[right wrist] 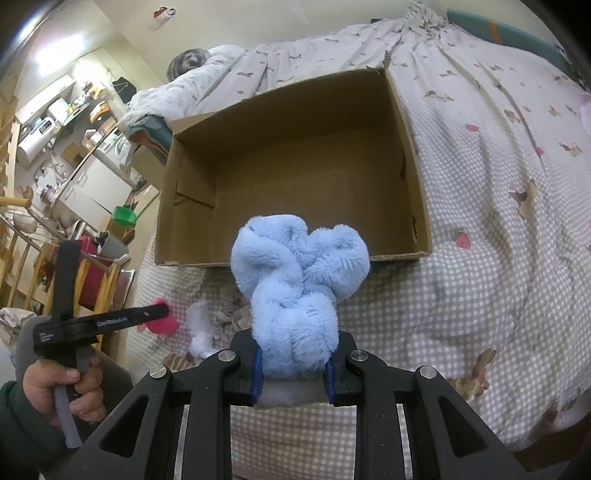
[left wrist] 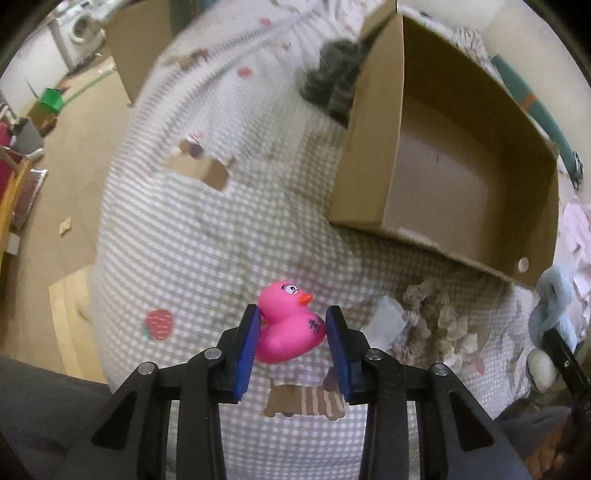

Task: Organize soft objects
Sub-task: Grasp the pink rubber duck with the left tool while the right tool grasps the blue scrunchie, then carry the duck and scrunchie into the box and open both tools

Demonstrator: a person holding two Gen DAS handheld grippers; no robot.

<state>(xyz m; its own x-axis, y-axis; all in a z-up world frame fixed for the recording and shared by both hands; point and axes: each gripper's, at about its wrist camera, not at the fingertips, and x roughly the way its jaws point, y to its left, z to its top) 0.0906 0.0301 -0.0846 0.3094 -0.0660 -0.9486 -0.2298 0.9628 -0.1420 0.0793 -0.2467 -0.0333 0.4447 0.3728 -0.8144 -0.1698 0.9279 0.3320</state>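
Two grippers, both loaded. We see the left gripper (left wrist: 291,349) w/ its blue pads (left wrist: 246,349) part closed on the pink duck (left wrist: 286,328); left pad touches the duck's back, right pad sits at its breast, so it is clamped on the duck, held just above the checked bedspread (left wrist: 192,236). Purple scribble on the duck's breast, not readable.

Right gripper (right wrist: 293,373) is pinched on the blue plush (right wrist: 295,291); plush bulges up and out past the pads (right wrist: 257,373), hiding most of them, jaws moderately apart around its base.

In the right wrist view the left gripper shows side-on at lower left, held by a hand (right wrist: 62,387) in a green sleeve; white lettering on its black body looks like "GenRobot.AI", a smaller label further back too small to read.

Near both tools, on the bedspread, lie a white cloth (left wrist: 384,321) and beige scrunched fabric (left wrist: 432,321), touching each other.

Beyond them sits the cardboard box (right wrist: 410,155), open top, interior bare. Grey furry item (left wrist: 332,77) lies just behind the box's far corner. Farther off: a green bin (left wrist: 50,98) on the floor, washer (left wrist: 77,31) at the wall.
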